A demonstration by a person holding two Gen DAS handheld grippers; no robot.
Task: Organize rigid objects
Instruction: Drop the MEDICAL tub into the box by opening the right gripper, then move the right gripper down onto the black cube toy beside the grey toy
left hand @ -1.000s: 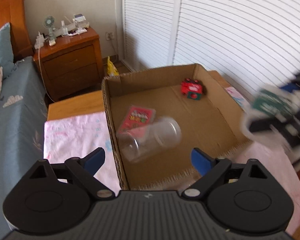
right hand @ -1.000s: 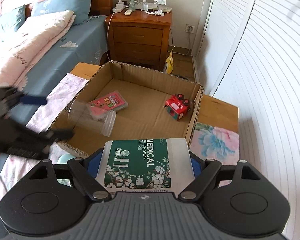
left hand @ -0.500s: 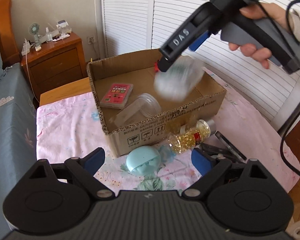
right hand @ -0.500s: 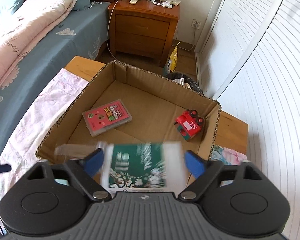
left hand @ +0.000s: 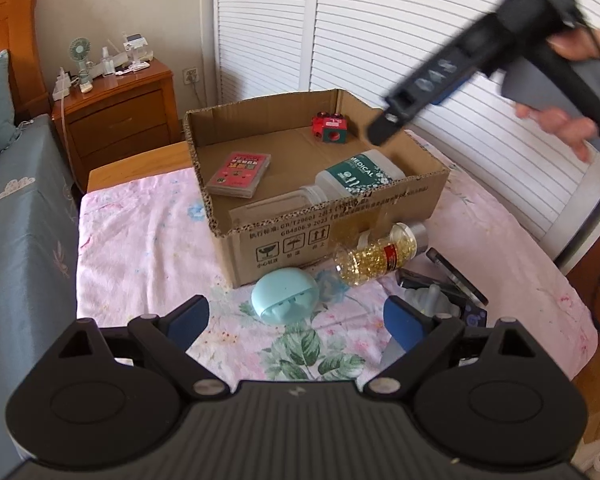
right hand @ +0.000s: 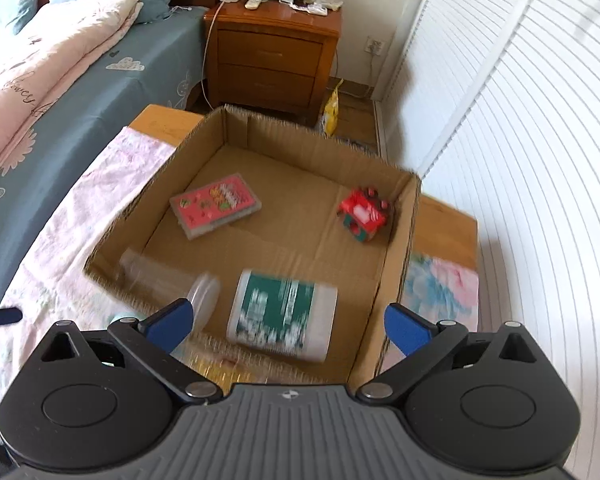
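A cardboard box (left hand: 340,224) on the pink cloth holds a pink card case (left hand: 240,172), a red toy (left hand: 331,128), a clear jar (left hand: 276,206) and a green-labelled cotton swab tub (left hand: 358,174). The tub (right hand: 282,314) lies in the box below my right gripper (right hand: 288,324), which is open and empty above the box's near part. My left gripper (left hand: 296,318) is open and empty, low over the cloth in front of the box. A teal case (left hand: 286,298), a bottle of gold capsules (left hand: 376,254) and dark items (left hand: 452,280) lie before it.
A bed (right hand: 60,80) runs along the left. A wooden nightstand (right hand: 272,52) with a small fan and clutter stands behind the box. White louvred doors (right hand: 520,160) are at the right. The right gripper's handle and hand (left hand: 540,60) hang over the box's right side.
My right gripper opened and let go of the cotton swab tub, which now lies in the box. My left gripper drew back from the box toward the loose items on the cloth.
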